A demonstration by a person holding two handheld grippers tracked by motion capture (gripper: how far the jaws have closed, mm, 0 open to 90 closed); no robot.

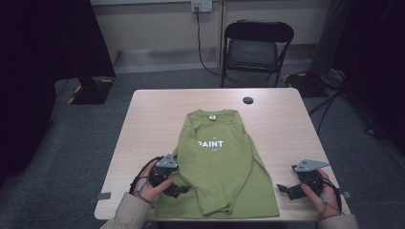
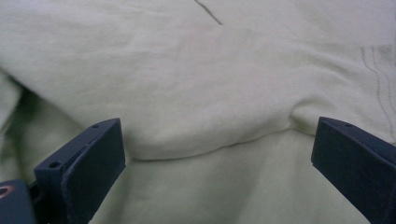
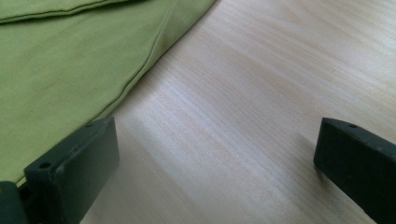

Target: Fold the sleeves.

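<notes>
- Jaws of the left gripper [image 1: 177, 190] stand wide apart with nothing between them; they hover over a fold of the green long-sleeved shirt [image 1: 217, 162].
- Right gripper [image 1: 285, 189] likewise has its jaws spread wide, over bare wood just beside the shirt's hemmed edge [image 3: 140, 70].
- Shirt lies flat, front up, in the middle of the light wooden table [image 1: 282, 124], collar toward the far edge, white "PAINT" lettering on the chest; one sleeve is folded across the lower body.
- Small black disc [image 1: 248, 100] sits near the far edge.
- Black folding chair [image 1: 255, 47] stands beyond the table.
</notes>
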